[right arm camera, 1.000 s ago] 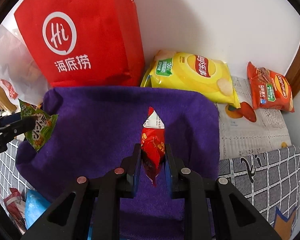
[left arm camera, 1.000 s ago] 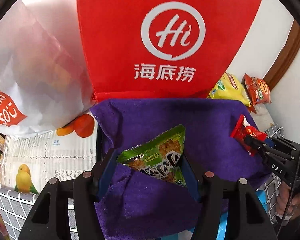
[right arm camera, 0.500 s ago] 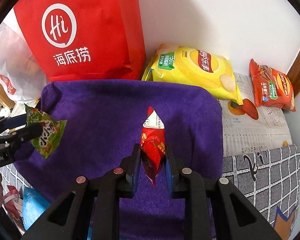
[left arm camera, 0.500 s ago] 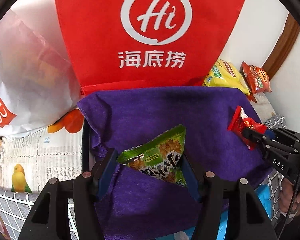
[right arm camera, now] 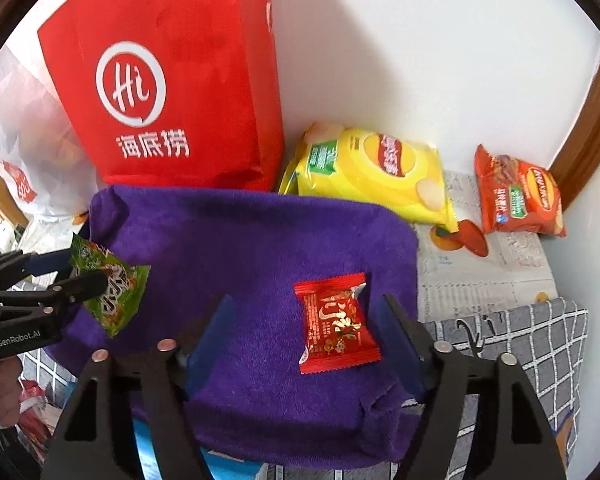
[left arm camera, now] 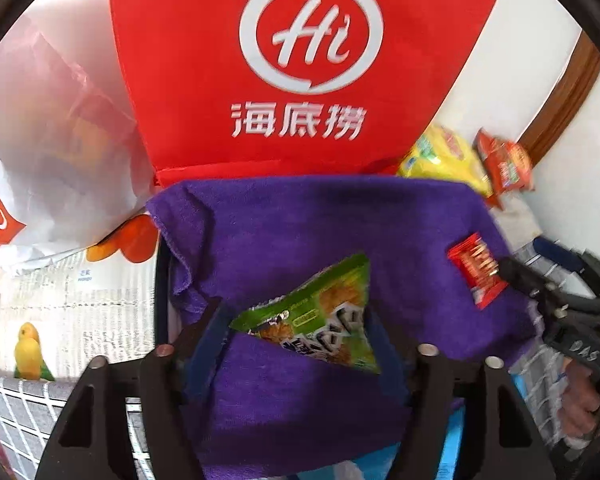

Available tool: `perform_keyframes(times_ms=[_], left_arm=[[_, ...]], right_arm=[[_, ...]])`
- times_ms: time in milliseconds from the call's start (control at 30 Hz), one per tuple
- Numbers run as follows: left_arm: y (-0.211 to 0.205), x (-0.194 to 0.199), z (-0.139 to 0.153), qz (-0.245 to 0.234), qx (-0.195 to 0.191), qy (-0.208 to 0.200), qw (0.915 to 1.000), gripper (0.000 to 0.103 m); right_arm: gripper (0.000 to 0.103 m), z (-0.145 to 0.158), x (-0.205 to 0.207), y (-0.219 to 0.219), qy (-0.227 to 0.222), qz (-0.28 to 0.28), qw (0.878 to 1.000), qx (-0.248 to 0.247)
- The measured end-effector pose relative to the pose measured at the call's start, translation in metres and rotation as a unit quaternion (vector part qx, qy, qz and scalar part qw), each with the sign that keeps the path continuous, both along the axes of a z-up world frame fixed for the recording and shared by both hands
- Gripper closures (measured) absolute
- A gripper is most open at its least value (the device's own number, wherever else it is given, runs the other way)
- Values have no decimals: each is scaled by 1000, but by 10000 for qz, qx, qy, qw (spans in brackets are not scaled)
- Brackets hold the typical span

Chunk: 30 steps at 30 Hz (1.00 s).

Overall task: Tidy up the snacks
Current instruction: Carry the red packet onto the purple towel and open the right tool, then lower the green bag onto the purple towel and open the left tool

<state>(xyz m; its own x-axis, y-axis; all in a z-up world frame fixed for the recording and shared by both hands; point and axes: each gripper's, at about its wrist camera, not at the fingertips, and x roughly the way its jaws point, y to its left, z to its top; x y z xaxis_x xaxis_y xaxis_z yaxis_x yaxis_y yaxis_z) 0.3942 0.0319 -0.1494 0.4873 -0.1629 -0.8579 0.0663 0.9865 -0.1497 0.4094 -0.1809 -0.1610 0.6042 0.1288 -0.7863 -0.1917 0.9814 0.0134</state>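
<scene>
Grippers counted: two. Left gripper (left arm camera: 300, 344) is clamped on one green foil snack packet (left arm camera: 320, 320), held above the near-left part of the one purple terry cloth (left arm camera: 300, 220); the right wrist view shows the same packet (right arm camera: 108, 288) pinched between black fingers at the cloth's left edge. Right gripper (right arm camera: 306, 332) stands with its fingers spread wide apart, and one small red foil snack packet (right arm camera: 334, 322) lies flat on the purple cloth (right arm camera: 240, 248) between them, touching neither so far as can be seen. From the left wrist view that red packet (left arm camera: 478, 268) appears at the tip of the right gripper (left arm camera: 512, 276); contact cannot be judged there owing to blur.

Snack packets counted in total: four. Beyond the two above, one large yellow crisp bag (right arm camera: 372, 176) leans at the wall just behind the cloth's far-right corner, and one orange-red crisp bag (right arm camera: 520, 200) lies to its right on printed newspaper (right arm camera: 488, 276).

Bags counted: one tall red paper bag with white logo (right arm camera: 168, 92) standing at the cloth's far edge, and one white plastic bag (left arm camera: 56, 132) to its left.

Right wrist view alone shows both crisp bags sharply and the grey checked tablecloth (right arm camera: 540, 340) at the right. Left wrist view alone shows the yellow parrot print (left arm camera: 30, 350) on the newspaper (left arm camera: 80, 300) left of the cloth.
</scene>
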Motion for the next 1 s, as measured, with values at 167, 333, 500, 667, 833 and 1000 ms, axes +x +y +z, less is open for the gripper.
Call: perform_keyframes(times_ms=[167, 333, 500, 667, 833, 1000], left_arm=[[-2, -11, 19, -16, 161, -253, 9995, 20], [-3, -25, 40, 12, 220, -549, 9982, 20], [-3, -39, 61, -3, -25, -892, 9960, 21], [-12, -59, 85, -193, -156, -1137, 9932, 22], [-30, -84, 109, -442, 184, -1305, 9903, 22], [-31, -115, 126, -522, 102, -1430, 9883, 20]], right_arm=[[24, 12, -8, 5, -181, -337, 9987, -341], [24, 29, -25, 12, -510, -288, 9973, -451], [24, 39, -52, 15, -502, -342, 9979, -213], [24, 53, -90, 13, -706, -454, 9962, -238], [24, 65, -128, 2, -788, -499, 9956, 44], [24, 75, -169, -13, -635, -536, 9960, 331]])
